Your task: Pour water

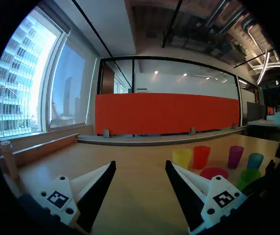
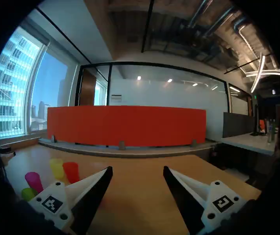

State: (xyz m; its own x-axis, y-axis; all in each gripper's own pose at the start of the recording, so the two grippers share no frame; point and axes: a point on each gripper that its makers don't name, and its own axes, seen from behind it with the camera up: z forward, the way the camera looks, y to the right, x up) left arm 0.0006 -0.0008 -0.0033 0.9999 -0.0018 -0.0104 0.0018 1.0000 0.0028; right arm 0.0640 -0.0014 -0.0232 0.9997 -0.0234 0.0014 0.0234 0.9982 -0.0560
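Observation:
Several plastic cups stand on the wooden table (image 1: 140,188). In the left gripper view a yellow cup (image 1: 181,158), a red cup (image 1: 201,156), a purple cup (image 1: 235,156), a blue cup (image 1: 254,161), a green cup (image 1: 248,178) and a low pink-red cup (image 1: 214,172) sit to the right, ahead of my left gripper (image 1: 140,172), which is open with nothing between its fingers. In the right gripper view a yellow cup (image 2: 56,168), a red cup (image 2: 71,171), a purple cup (image 2: 34,181) and a green cup (image 2: 28,193) stand at the lower left. My right gripper (image 2: 137,176) is open above bare table.
An orange divider panel (image 1: 165,113) runs along the table's far edge. Large windows (image 1: 22,94) are on the left, with a wooden ledge (image 1: 42,147) below them. A second desk (image 2: 249,143) stands at the right, past the table's right edge (image 2: 226,172).

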